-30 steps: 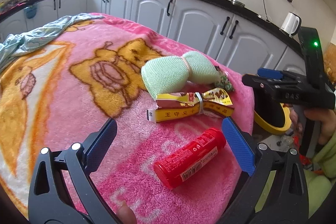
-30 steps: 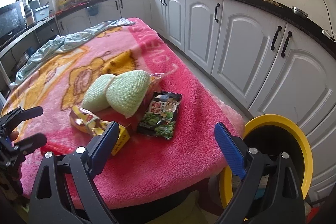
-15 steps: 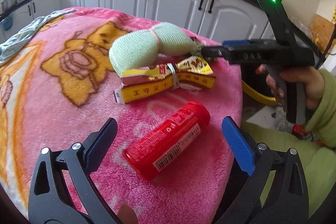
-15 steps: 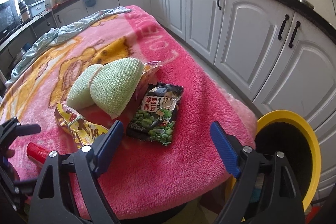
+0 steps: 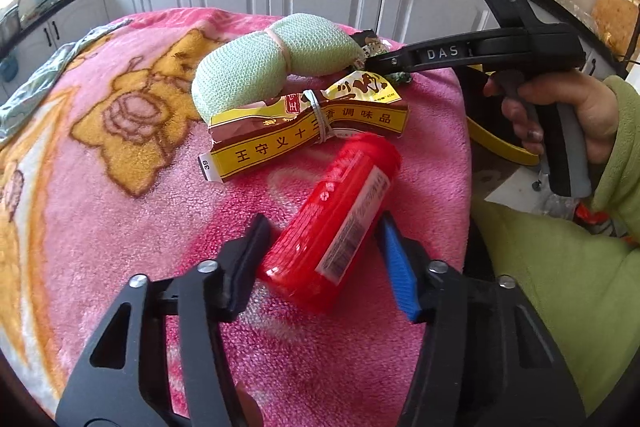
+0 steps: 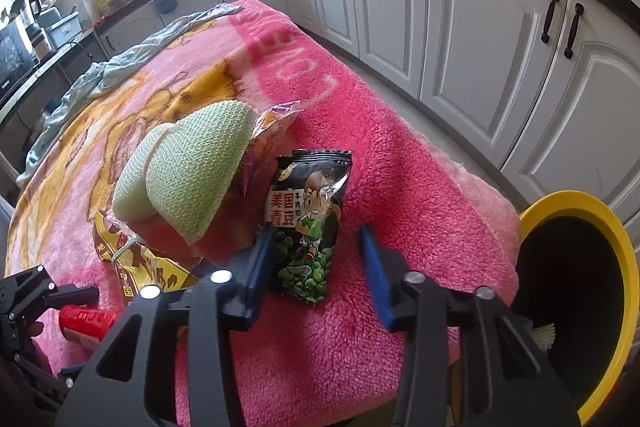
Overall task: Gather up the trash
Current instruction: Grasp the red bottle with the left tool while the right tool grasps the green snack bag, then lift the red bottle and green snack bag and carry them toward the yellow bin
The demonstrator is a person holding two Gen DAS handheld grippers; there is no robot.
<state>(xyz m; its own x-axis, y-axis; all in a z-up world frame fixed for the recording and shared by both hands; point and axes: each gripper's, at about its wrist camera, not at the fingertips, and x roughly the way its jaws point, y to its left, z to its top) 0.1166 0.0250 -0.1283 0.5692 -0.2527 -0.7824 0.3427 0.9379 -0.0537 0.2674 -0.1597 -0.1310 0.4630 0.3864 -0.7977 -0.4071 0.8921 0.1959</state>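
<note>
Four pieces of trash are counted on the desk, which is draped in a pink blanket (image 5: 120,227) with a yellow cartoon print and pale lettering too distorted to read: one red bottle (image 5: 336,223), one yellow seasoning box (image 5: 304,143), one dark snack packet (image 6: 310,223), and one crumpled clear wrapper (image 6: 276,119) half under a pale green mesh sponge (image 5: 264,67) that is cinched at the middle by a band. One yellow-rimmed bin (image 6: 580,211) is seen just off the near right corner of the desk. The red bottle is lying on its side, long axis running from lower left to upper right in the left wrist view, cap end pointed away from the camera; a white barcode label is carried along its side, print too small to read. The left gripper (image 5: 324,255) has just been closing, and the bottle's base is pinched between its jaws. The yellow box, tied round with a band, is marked "王守义十三香 调味品" and "39". The snack packet is marked "美国青豆" over a cartoon footballer, its long axis pointing away from the right gripper (image 6: 316,263). That gripper has also just been closing; its jaws are astride the packet's lower end, the left pad against its edge, the right pad still apart. "DAS" is read on the right gripper's body, held by one hand (image 5: 560,115) in a green sleeve.
</note>
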